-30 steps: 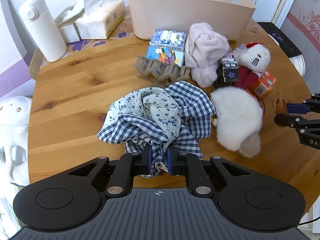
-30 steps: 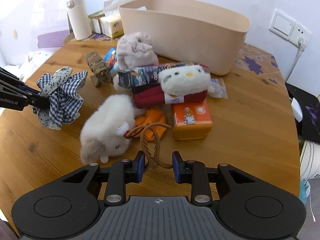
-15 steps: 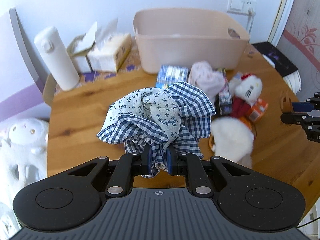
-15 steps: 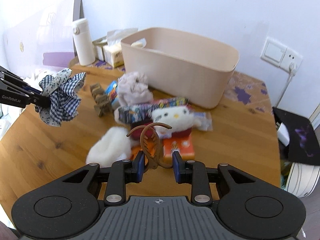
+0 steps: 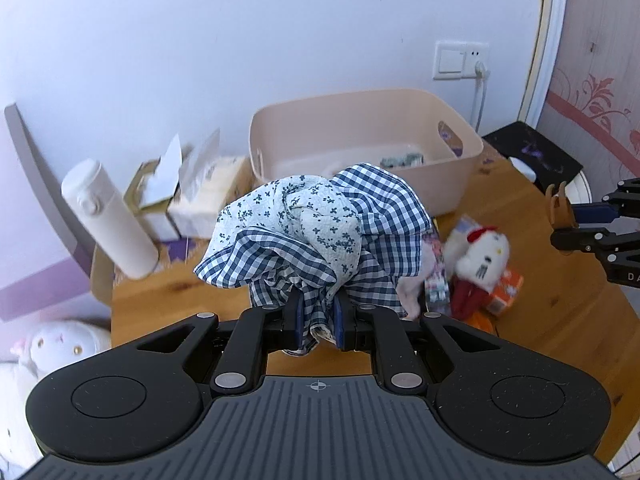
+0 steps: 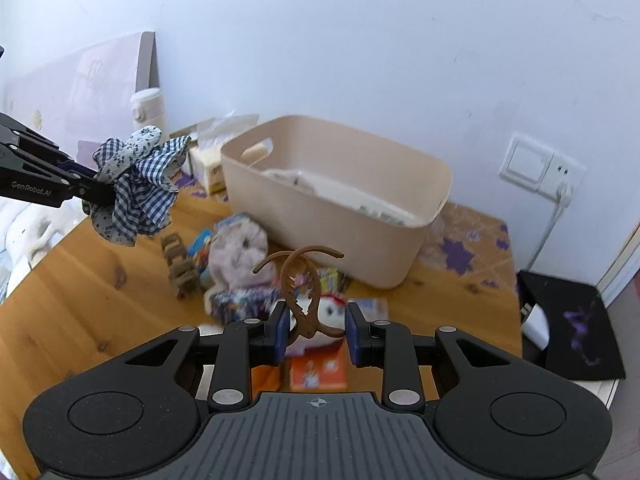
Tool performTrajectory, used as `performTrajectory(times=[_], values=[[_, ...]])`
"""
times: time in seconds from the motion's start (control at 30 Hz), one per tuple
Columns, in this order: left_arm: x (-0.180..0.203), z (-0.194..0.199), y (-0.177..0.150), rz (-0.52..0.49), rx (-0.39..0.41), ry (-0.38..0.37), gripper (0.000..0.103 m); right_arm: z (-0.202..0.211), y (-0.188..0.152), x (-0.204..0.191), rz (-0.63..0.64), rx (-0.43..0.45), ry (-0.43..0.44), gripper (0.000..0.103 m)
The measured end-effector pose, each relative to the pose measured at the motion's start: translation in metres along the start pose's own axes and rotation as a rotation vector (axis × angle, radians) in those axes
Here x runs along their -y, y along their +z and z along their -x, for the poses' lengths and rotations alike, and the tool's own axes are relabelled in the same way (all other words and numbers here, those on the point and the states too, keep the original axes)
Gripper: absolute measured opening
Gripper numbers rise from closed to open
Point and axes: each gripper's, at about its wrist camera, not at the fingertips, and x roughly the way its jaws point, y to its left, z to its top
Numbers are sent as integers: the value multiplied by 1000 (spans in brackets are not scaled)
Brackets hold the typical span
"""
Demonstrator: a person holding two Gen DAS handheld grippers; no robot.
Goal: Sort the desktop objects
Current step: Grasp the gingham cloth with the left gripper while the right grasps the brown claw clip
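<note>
My left gripper [image 5: 316,318] is shut on a blue checked and flowered cloth scrunchie [image 5: 316,236], held high above the wooden table; both show at the left of the right wrist view [image 6: 134,188]. My right gripper [image 6: 316,330] is shut on a brown hair claw clip [image 6: 302,288], also lifted; the clip shows at the right of the left wrist view [image 5: 562,210]. The beige basket [image 6: 332,216] stands behind, with several items inside. A pile on the table holds a white cat plush [image 5: 482,254], a pink cloth [image 6: 238,246], an orange box [image 6: 318,372] and a tan clip [image 6: 180,266].
A white bottle [image 5: 110,220] and tissue boxes [image 5: 200,196] stand at the table's back left. A white plush toy [image 5: 40,356] lies off the left edge. A black mat [image 6: 572,320] lies off to the right. A wall socket [image 6: 540,168] with a cord is behind.
Both grippers have risen well above the table with their loads, the scrunchie and the claw clip. The basket's inside has come into view.
</note>
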Motion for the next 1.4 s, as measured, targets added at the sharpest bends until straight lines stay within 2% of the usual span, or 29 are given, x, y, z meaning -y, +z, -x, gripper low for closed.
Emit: performTrajectory(times=[0.43, 0.7, 1.1, 1.4], values=[[4, -18, 56, -45, 79, -29, 14, -12, 41, 19, 75, 54, -114, 28], [9, -47, 82, -80, 83, -44, 14, -29, 61, 32, 69, 59, -139, 28], [16, -107, 110, -105, 45, -34, 14, -77, 92, 49, 78, 22, -197, 28], [20, -161, 122, -77, -14, -30, 14, -128, 105, 57, 101, -18, -207, 28]])
